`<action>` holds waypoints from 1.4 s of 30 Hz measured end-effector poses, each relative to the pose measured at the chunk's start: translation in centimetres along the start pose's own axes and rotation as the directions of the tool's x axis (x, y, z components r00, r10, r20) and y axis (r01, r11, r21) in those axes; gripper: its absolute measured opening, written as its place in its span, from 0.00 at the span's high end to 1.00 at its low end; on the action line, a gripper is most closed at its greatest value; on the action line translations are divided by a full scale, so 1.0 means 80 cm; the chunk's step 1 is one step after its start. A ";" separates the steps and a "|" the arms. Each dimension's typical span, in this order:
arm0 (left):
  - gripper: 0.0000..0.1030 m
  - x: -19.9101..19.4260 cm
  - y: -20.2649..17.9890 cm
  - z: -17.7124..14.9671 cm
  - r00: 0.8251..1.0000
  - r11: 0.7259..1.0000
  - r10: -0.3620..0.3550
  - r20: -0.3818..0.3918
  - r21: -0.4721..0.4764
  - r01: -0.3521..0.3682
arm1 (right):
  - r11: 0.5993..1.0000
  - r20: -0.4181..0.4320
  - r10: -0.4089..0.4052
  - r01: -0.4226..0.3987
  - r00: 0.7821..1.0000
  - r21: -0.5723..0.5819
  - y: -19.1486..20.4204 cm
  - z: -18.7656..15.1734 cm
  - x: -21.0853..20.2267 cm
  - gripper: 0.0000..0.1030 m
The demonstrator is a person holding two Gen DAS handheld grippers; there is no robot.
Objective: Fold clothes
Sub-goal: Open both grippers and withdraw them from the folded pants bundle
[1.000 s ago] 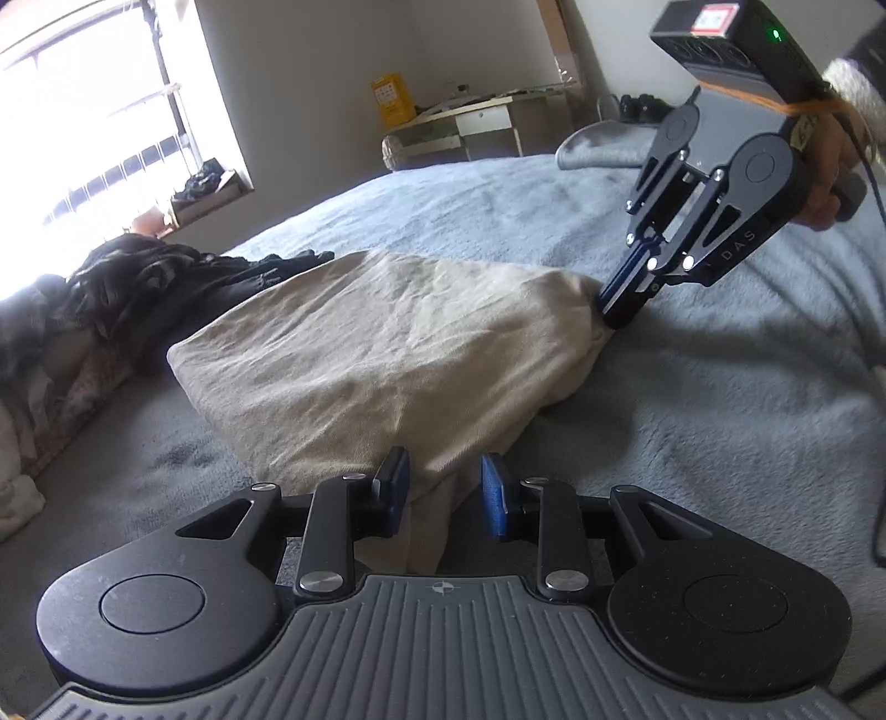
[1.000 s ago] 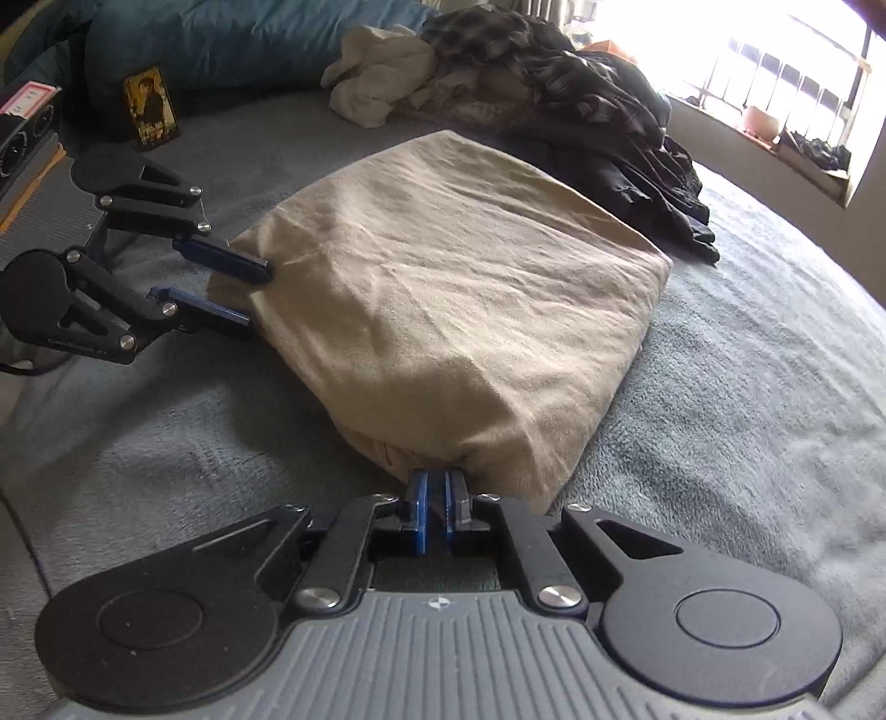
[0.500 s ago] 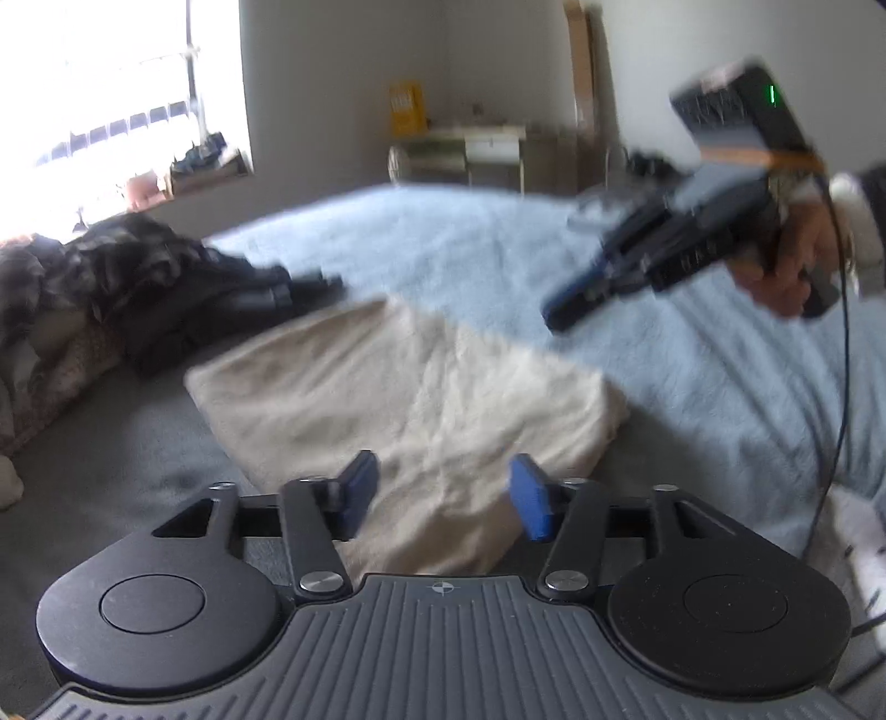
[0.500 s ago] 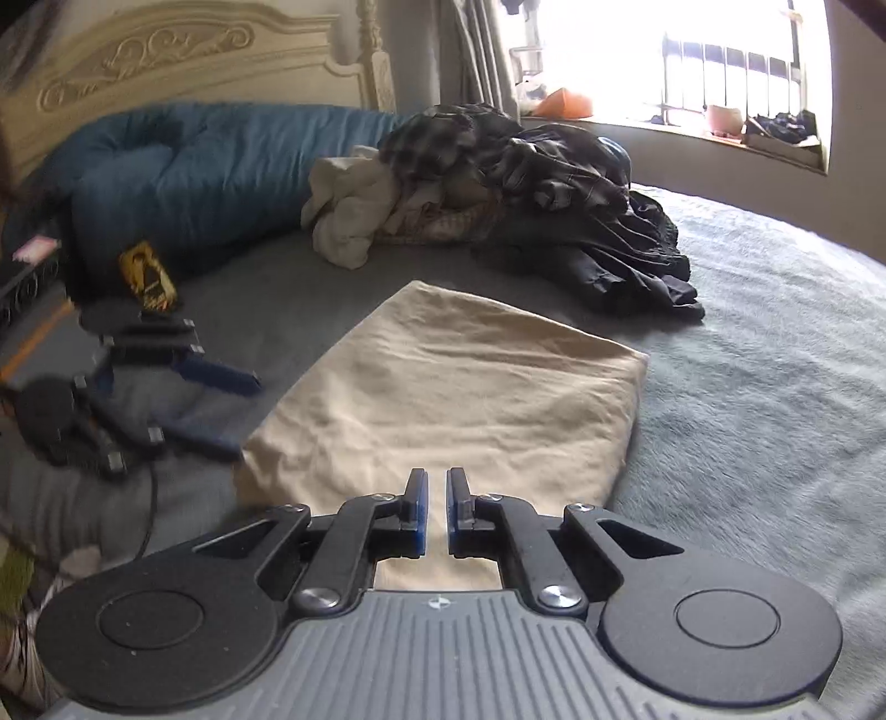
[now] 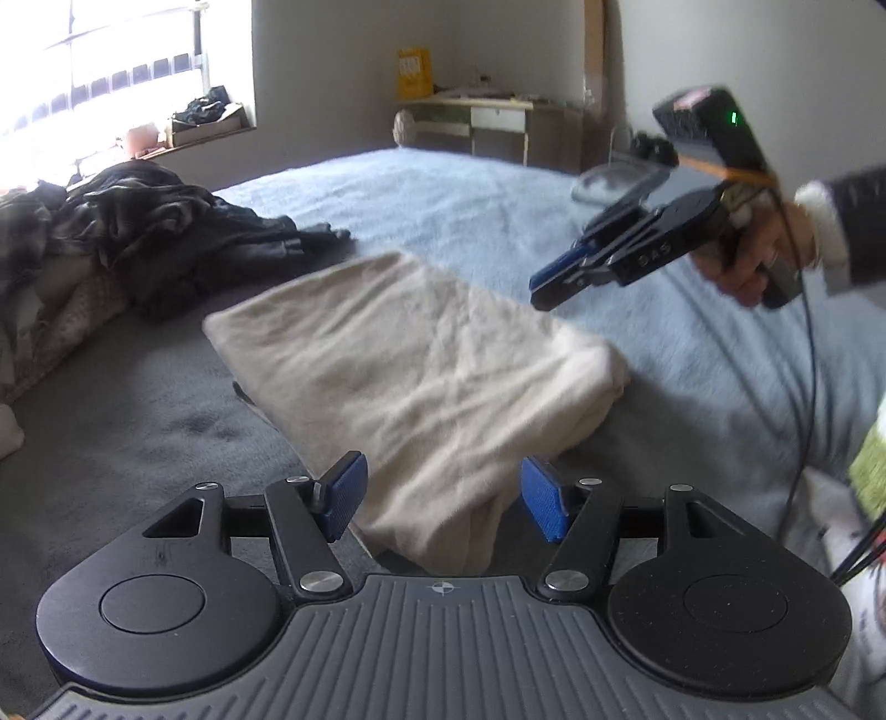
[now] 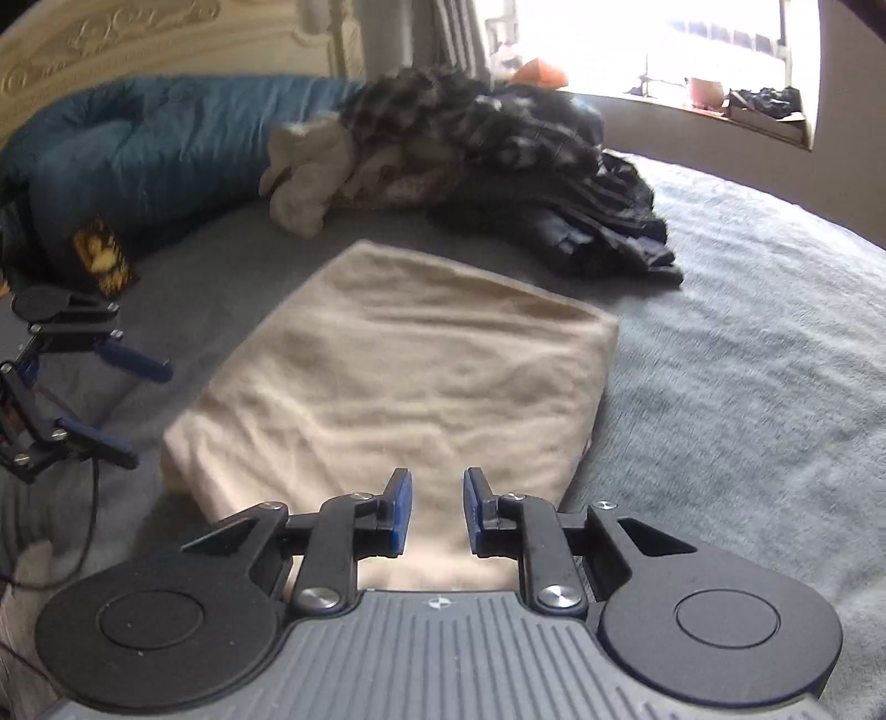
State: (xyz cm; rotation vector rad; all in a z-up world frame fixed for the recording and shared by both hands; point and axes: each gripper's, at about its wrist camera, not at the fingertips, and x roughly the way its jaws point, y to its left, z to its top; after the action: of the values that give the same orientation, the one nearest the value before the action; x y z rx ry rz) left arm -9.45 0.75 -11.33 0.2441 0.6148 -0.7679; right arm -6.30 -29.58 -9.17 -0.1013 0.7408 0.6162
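Observation:
A folded beige garment [image 5: 421, 376] lies flat on the grey bed; it also shows in the right wrist view [image 6: 404, 382]. My left gripper [image 5: 443, 501] is open and empty, its fingers astride the garment's near corner without touching it. My right gripper [image 6: 437, 512] is open and empty, held just above the garment's near edge. In the left wrist view the right gripper [image 5: 545, 285] hovers in the air above the garment's far right corner. In the right wrist view the left gripper [image 6: 133, 410] hangs open beside the garment's left edge.
A heap of dark and plaid clothes [image 6: 498, 166] lies beyond the garment, also in the left wrist view [image 5: 138, 238]. A blue duvet [image 6: 144, 149] and carved headboard [image 6: 138, 39] stand at the bed's head. A desk [image 5: 493, 127] stands past the bed's foot.
My right gripper has let go of the garment's corner, opened and lifted away. My left gripper has opened wider and pulled back. The garment has dropped flat onto the bed.

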 end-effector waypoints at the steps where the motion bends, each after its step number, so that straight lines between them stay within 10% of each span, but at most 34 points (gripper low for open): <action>1: 0.40 0.003 0.003 0.005 1.000 1.000 0.004 0.014 -0.017 -0.004 | 1.000 0.008 0.005 -0.005 1.000 0.010 -0.003 0.004 0.005 0.80; 9: 0.40 0.079 0.004 0.031 0.993 0.993 0.084 0.079 0.074 -0.090 | 0.999 0.030 0.005 -0.006 1.000 0.052 -0.019 0.029 0.050 0.80; 22: 0.37 0.145 0.072 0.058 0.997 0.991 0.073 0.002 -0.113 -0.073 | 0.999 -0.012 -0.045 0.045 0.999 0.015 -0.047 0.037 0.113 0.76; 26: 0.37 0.157 0.091 0.088 0.995 0.981 0.094 0.034 -0.176 -0.087 | 0.996 0.056 -0.049 0.045 0.997 0.071 -0.070 0.072 0.120 0.76; 32: 0.37 0.208 0.128 0.087 0.979 0.927 0.167 -0.113 -0.319 -0.195 | 0.924 -0.023 -0.018 0.025 1.000 0.381 -0.136 0.075 0.187 0.79; 42: 0.37 0.160 0.119 0.111 0.970 0.885 0.189 -0.155 -0.401 -0.237 | 0.888 0.038 -0.055 0.032 0.998 0.458 -0.130 0.077 0.109 0.77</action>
State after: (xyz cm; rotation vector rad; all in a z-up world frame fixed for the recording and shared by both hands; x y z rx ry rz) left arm 8.22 -3.65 -12.03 -0.0414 0.8285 -0.3961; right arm 8.16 -32.00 -11.64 0.3333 0.8160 0.3856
